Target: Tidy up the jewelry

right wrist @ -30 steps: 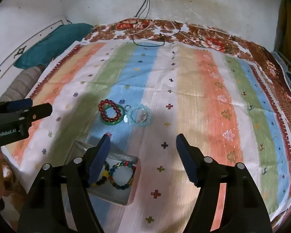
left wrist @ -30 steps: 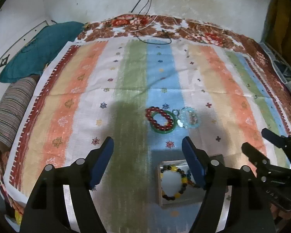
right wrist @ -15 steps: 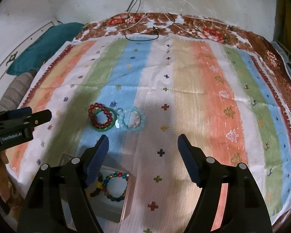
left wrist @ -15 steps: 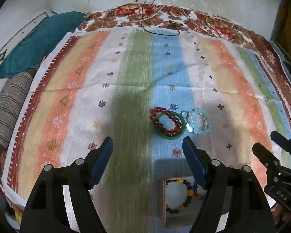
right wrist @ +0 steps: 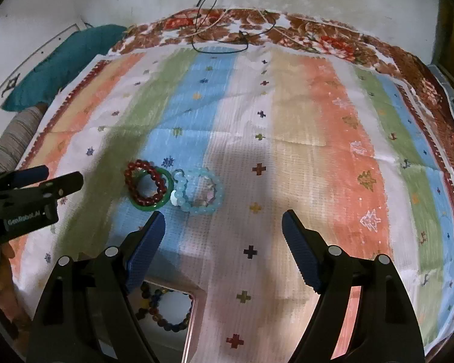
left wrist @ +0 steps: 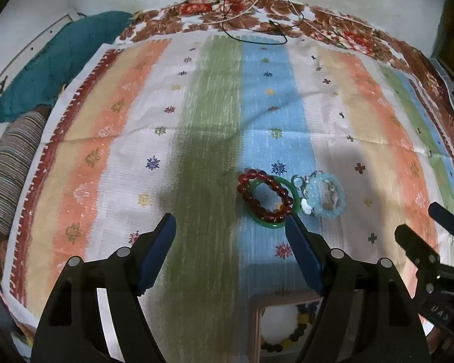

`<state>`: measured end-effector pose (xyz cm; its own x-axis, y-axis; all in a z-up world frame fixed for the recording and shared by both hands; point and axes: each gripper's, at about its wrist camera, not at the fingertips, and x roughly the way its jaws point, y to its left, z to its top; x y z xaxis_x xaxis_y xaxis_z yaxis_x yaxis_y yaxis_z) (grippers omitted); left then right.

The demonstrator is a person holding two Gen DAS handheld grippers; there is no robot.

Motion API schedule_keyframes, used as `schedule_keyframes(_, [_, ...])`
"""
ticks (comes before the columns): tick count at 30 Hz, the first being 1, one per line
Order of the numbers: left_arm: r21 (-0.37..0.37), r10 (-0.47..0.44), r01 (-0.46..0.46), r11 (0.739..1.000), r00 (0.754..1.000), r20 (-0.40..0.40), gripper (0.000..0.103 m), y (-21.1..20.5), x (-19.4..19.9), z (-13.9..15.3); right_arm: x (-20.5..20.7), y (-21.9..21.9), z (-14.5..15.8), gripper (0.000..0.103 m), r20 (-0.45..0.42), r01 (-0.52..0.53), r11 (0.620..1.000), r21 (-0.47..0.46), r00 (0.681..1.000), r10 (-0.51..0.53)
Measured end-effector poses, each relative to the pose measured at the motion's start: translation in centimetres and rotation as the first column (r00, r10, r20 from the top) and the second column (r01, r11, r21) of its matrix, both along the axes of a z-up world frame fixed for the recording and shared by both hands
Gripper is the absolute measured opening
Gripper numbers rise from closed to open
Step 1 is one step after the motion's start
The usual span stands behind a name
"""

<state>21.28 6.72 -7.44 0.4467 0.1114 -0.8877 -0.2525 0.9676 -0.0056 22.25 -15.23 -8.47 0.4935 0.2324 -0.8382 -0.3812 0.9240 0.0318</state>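
Advanced toward the bracelets since a second ago; both hand-held grippers, left [left wrist: 230,242] and right [right wrist: 222,237], spread wide and empty; red bead bracelet [left wrist: 264,196] atop green bangle [left wrist: 290,187], pale blue bracelet [right wrist: 201,195] alongside, on the bedspread [right wrist: 302,121]; tray [right wrist: 178,317] partly filled; next, probably closing on one bracelet.

Both grippers, left gripper [left wrist: 230,230] and right gripper [right wrist: 222,227], are black, silver-screwed, with blue ribbed pads [right wrist: 145,249]; white "GenRobot.AI" lettering marks one.
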Motion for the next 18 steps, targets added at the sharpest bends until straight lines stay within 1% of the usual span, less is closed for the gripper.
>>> schedule_keyframes(4, [-0.016,0.014,-0.015,1.000,1.000,-0.011,0.074,0.6,0.7,-0.7,0.5,0.4,-0.3,0.080,-0.003,-0.005,1.000,-0.010,1.000,0.005])
schedule_keyframes(10, [-0.015,0.024,-0.024,1.000,0.999,-0.021,0.074,1.1,1.5,-1.6,1.2,0.8,-0.9,0.080,-0.004,0.000,1.000,-0.021,1.000,0.000])
schedule_keyframes(15, [-0.022,0.024,-0.025,0.999,0.999,-0.034,0.074,1.3,2.1,-2.5,2.2,1.0,-1.9,0.080,-0.034,-0.001,1.000,-0.025,0.999,0.001])
schedule_keyframes(18, [-0.022,0.016,-0.017,1.000,0.999,-0.041,0.074,1.3,2.5,-2.9,2.6,1.2,-2.2,0.080,-0.038,0.000,1.000,-0.027,0.999,-0.001])
